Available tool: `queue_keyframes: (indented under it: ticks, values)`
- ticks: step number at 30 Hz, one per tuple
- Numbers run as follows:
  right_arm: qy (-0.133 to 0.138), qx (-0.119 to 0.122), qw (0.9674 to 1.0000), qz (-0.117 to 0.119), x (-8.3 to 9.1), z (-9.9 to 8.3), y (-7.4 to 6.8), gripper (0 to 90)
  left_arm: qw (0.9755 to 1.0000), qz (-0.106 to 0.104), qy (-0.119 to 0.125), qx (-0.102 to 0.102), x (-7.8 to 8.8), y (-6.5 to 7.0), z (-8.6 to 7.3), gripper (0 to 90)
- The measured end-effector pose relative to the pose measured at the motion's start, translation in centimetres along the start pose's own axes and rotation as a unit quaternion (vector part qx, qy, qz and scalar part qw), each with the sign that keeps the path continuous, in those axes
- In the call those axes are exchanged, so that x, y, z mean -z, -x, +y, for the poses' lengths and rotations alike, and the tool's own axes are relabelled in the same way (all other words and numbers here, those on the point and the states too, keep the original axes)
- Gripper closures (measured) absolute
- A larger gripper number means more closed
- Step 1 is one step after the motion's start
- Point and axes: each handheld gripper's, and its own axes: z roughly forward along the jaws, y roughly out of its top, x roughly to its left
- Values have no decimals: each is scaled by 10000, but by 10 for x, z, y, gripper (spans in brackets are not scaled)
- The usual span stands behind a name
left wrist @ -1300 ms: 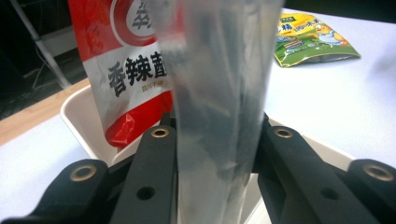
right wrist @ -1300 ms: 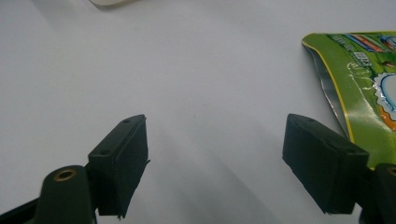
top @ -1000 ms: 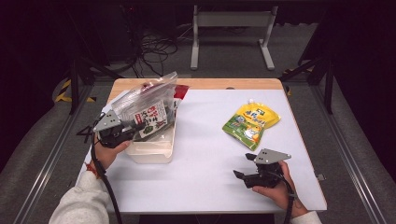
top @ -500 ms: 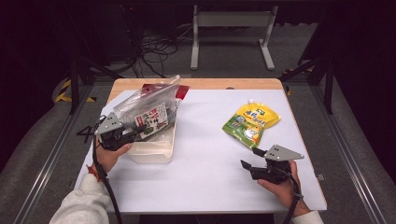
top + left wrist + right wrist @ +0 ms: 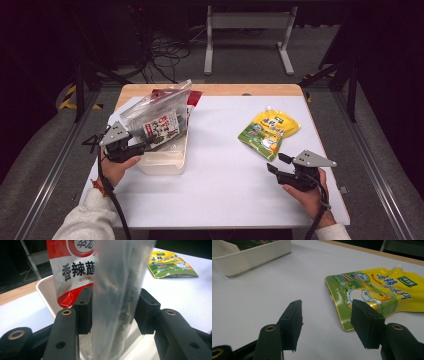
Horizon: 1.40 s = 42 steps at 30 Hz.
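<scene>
White table (image 5: 225,200), packing half done
Left gripper (image 5: 113,307) just spread off the clear bag (image 5: 117,290) in the bin (image 5: 165,162); right gripper (image 5: 325,322), closing but empty, nears the yellow pouch (image 5: 382,290).

Table top (image 5: 220,165) lit bright & even from above, w/ soft short shadows; room around it nearly black. High view a bit soft and grainy. Gripper views sharper farther off, but near jaws and clear bag (image 5: 115,297) blur up close, w/ faint glare on yellow pouch (image 5: 374,290).
</scene>
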Motion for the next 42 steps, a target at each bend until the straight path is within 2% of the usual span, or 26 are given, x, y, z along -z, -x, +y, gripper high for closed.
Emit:
queue_keyframes:
  ticks: [5,11,13,17,22,24,27,28,31,33,34,37,39,40,41,42]
  values:
    - [45,27,10000,-50,1,2,4,462,9999,136,51,44,6,3,0,442]
    - [55,-22,9998,-178,0,3,14,484,9993,362,63,-82,21,12,0,341]
    - [61,-139,9997,-194,-1,3,20,498,9992,380,90,-38,25,14,-2,315]
    - [52,-388,9987,-338,-1,1,34,503,9989,462,-51,-88,33,21,-7,268]
    - [38,-919,9950,-403,-3,-3,53,478,9982,559,-83,-178,45,34,-13,219]
    - [-2,-971,9943,-436,-5,-3,56,467,9982,564,-63,-177,48,37,-14,210]
    - [-51,-1143,9922,-503,-15,-2,64,417,9979,547,-54,-338,58,51,-16,204]
    - [-51,-1143,9922,-503,-15,-2,64,417,9979,547,-54,-338,58,51,-16,201]
    - [-63,-1435,9887,-431,-25,0,71,369,9983,446,-9,-381,68,65,-17,193]
    - [-164,-1488,9873,-524,-34,0,73,338,9984,315,-63,-467,71,72,-19,188]
    - [-151,-1560,9864,-495,-37,1,73,325,9983,260,-95,-512,72,76,-20,187]
    - [-250,-1554,9861,-525,-46,3,73,304,9983,13,-202,-538,72,89,-27,187]
    - [-335,-1612,9854,-435,-52,4,72,286,9980,-68,-227,-586,69,99,-31,194]
    - [-398,-1594,9855,-435,-56,5,72,280,9982,-227,-217,-515,67,104,-33,200]
    - [-439,-1599,9852,-425,-60,4,72,277,9982,-227,-217,-515,67,104,-33,203]
    - [-569,-1601,9844,-450,-66,4,72,266,9972,-498,-317,-464,60,112,-37,202]
